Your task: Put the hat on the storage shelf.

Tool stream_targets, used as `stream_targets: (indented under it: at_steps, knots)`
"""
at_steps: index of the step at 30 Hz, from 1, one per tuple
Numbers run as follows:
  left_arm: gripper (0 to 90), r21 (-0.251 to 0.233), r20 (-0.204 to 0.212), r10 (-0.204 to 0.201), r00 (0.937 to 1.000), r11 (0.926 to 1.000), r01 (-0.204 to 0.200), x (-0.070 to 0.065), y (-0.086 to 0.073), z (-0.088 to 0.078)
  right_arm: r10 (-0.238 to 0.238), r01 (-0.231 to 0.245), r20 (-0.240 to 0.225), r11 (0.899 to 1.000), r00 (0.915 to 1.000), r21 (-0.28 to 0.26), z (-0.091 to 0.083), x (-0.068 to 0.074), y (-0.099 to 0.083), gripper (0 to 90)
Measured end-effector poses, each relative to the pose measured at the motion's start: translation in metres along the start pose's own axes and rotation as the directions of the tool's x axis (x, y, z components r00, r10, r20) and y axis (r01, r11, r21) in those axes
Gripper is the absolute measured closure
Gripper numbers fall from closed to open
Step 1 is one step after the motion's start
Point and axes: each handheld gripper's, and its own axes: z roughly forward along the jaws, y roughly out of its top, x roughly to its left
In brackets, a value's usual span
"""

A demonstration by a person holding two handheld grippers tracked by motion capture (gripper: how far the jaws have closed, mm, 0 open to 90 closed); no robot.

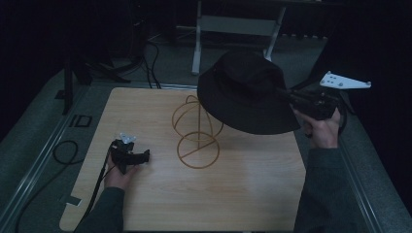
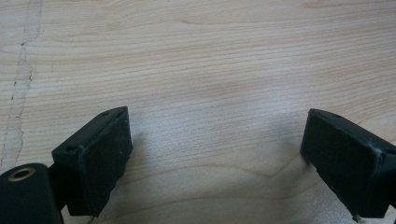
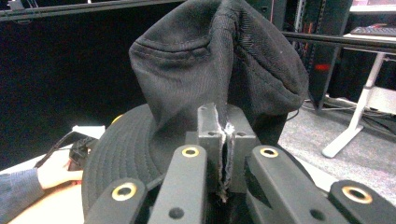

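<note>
Placement is the step in hand — the right gripper [image 1: 287,95] is carrying a black bucket hat [image 1: 245,92] above the table [image 1: 252,194], its jaws clenched on the hat's fabric at about three o'clock of the crown. The hat is hanging in the air at roughly one o'clock from the wire hat stand [image 1: 197,131], overlapping the stand's upper loop in the high view without visibly resting on it. In the right gripper view the hat [image 3: 205,60] is rising soft and creased above the closed jaws, showing stitched seams and a woven cotton-like weave, with the stiffer brim spreading out toward eight o'clock.

The stand is looking like thin gold-coloured wire bent into a round base ring and curved loops — light, and probably easy to tip. Judging from this, the next move is calling for the crown's opening to be brought over the top loop and lowered gently before the jaws are let go.

The left gripper [image 1: 137,157] is lying low on the pale wood-grain table at about eight o'clock from the stand, its black padded jaws spread wide with nothing between them.
</note>
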Motion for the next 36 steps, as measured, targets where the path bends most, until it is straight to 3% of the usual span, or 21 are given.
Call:
stream_targets:
  at_steps: [16, 36]
  knots:
    - [9.1, 0.000, 0.000, 0.000, 1.0000, 1.0000, 0.000, 0.000, 0.000, 0.000, -0.004, 0.003, -0.055, 1.000, 0.9985, -0.013, 0.015, 0.009, 0.000, 87.8]
    - [9.1, 0.000, 0.000, 0.000, 1.0000, 1.0000, 0.000, 0.000, 0.000, 0.000, -0.019, 0.018, -0.128, 1.000, 0.9916, -0.010, 0.048, 0.026, -0.002, 87.8]
